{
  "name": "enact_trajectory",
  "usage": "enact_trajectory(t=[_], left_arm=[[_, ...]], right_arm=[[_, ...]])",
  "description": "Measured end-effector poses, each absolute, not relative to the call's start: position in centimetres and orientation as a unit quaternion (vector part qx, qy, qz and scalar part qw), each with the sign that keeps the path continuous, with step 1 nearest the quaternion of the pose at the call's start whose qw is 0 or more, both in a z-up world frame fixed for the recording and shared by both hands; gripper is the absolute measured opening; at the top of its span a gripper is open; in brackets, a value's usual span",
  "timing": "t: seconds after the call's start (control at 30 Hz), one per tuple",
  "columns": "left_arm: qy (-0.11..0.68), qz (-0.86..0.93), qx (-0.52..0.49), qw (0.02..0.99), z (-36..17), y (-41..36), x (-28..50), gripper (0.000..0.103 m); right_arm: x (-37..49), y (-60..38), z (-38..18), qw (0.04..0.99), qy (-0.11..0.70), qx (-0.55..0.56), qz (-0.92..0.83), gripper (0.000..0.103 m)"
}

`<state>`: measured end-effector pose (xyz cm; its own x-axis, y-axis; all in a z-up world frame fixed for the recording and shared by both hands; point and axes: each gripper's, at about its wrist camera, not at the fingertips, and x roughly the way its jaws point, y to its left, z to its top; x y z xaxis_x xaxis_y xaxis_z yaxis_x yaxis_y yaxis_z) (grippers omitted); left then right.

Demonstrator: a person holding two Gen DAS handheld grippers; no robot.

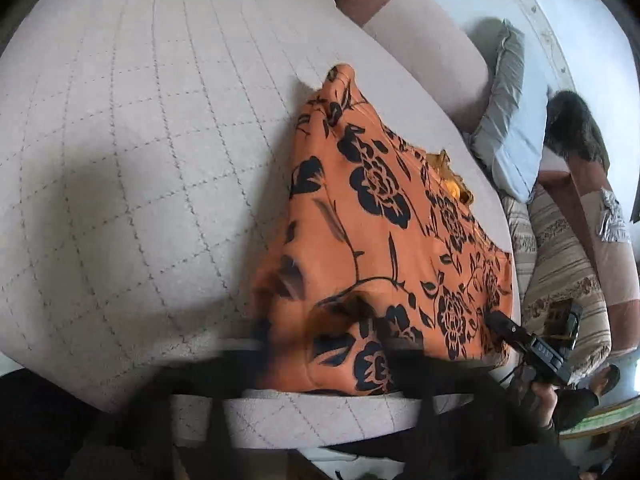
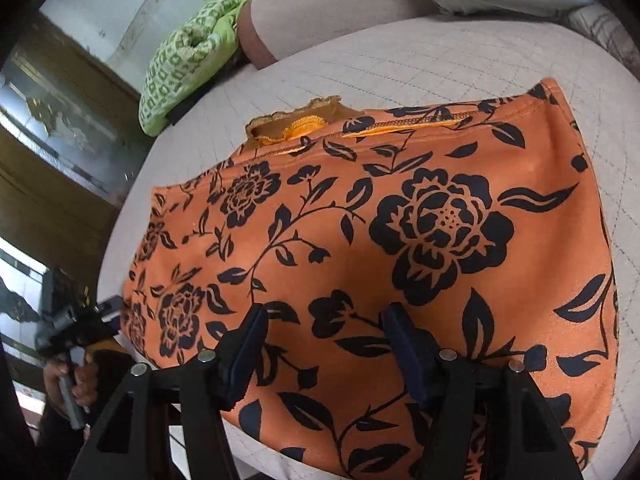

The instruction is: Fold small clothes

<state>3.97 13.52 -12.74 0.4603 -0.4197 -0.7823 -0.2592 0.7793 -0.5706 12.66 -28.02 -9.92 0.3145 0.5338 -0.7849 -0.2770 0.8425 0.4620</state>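
Garment (image 2: 400, 240) orange, black-flowered, flat on quilted cushion (image 1: 140, 140). Right gripper (image 2: 324, 320) fingers apart over it; left gripper (image 1: 320, 340) blurred, state unclear.

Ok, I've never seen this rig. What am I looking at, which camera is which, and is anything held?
No robot arm: a person holds a two-finger tool in each hand, each with a fisheye camera looking along its jaws. One picture is from the left gripper, the other from the right gripper. An orange flowered garment lies on a quilted beige cushion, a green patterned cloth behind it. The right jaws stand open over the garment, gripping nothing. The left jaws are blurred at the garment's edge, so I cannot tell.
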Motion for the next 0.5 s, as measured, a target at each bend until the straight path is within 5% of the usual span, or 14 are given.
enact_trajectory(t=[0.17, 0.3, 0.4, 0.5], left_arm=[[0.457, -0.028, -0.17, 0.872, -7.6, 9.2, 2.4, 0.007], [0.532, 0.025, -0.202, 0.822, -13.2, 11.0, 3.2, 0.009], [0.508, -0.002, -0.227, 0.831, -11.7, 11.8, 3.0, 0.013], [0.473, -0.02, -0.225, 0.852, -9.1, 12.4, 3.3, 0.055]], right_arm=[[12.7, -28.1, -10.1, 0.797, 0.531, 0.129, 0.257, 0.065], [12.8, -28.2, -10.1, 0.797, 0.532, 0.125, 0.258, 0.065], [12.9, -28.3, -10.1, 0.793, 0.536, 0.123, 0.262, 0.065], [13.0, -28.5, -10.1, 0.791, 0.536, 0.124, 0.269, 0.065]])
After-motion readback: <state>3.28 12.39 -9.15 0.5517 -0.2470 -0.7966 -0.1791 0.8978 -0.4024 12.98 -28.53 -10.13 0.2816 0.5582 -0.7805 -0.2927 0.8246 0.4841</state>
